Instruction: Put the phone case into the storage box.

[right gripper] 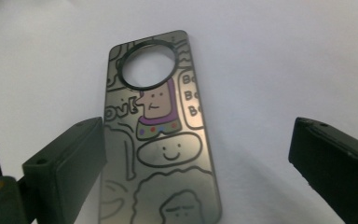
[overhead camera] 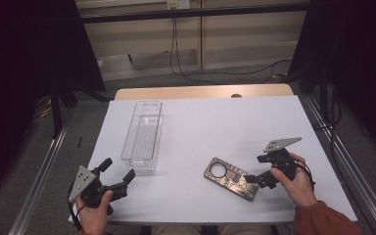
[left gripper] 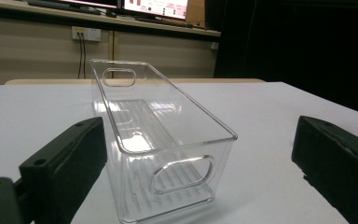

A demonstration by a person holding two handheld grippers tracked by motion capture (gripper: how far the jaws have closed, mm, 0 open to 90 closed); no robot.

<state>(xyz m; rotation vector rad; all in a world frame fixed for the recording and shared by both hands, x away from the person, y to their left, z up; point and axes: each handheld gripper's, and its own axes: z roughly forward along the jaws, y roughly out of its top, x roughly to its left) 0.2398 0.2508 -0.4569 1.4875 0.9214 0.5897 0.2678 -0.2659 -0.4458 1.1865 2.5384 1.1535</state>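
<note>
A clear plastic bin (overhead camera: 142, 136) lies lengthwise on the left half of the white table (overhead camera: 225, 122), empty, with a handle hole in each end. My left gripper (overhead camera: 119, 169) is open just short of its near end; in the left gripper view the bin (left gripper: 163, 135) stands ahead between the spread jaws of that gripper (left gripper: 198, 140). A flat metallic phone case (overhead camera: 231, 177) with cartoon drawings and a round camera hole lies at the front right. My right gripper (overhead camera: 257, 169) is open beside its right end. The case (right gripper: 163, 135) lies below this gripper (right gripper: 196, 140), nearer its left jaw.
A wooden strip (overhead camera: 203, 91) runs along the table's far edge. Metal rails (overhead camera: 44, 171) flank both sides, and cables (overhead camera: 210, 73) lie on the floor behind. A wall socket (left gripper: 86, 33) and monitors (left gripper: 156, 7) stand behind the table in the left gripper view.
</note>
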